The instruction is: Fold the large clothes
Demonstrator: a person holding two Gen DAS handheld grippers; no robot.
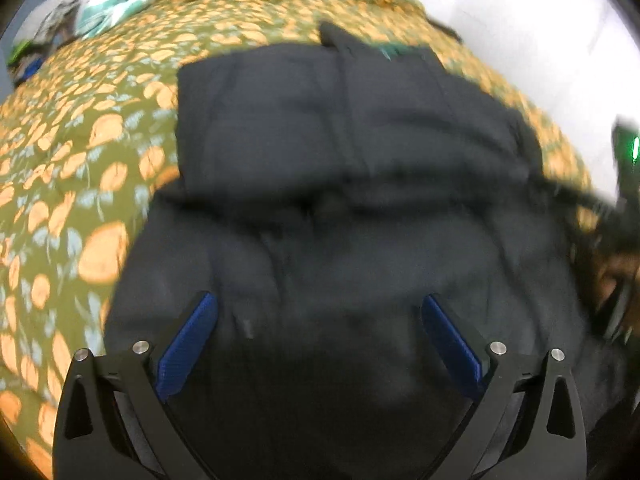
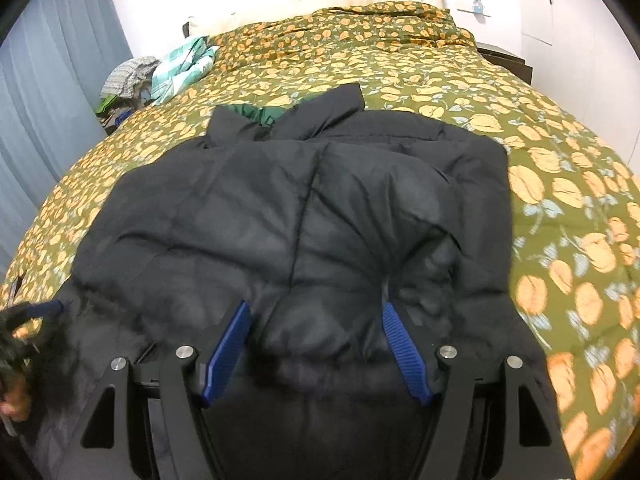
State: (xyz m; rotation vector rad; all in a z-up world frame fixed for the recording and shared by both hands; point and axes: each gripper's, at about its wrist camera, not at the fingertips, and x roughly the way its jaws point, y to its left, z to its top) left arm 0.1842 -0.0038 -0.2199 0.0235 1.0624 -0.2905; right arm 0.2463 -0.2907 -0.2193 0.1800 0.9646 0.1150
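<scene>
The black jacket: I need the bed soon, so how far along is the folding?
Done: the black jacket lies on the bedspread, sleeves apparently folded in. In hand: the right tongs straddle a bunched hem; the left tongs hover open. Left: folding the body up.

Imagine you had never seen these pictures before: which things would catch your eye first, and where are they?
The big black puffer jacket stands out first, spread across the near half of the bed with its collar pointing away. Next comes the olive bedspread with orange flowers covering the bed all around it. A crumpled mint-green checked cloth lies at the bed's far left edge.
</scene>
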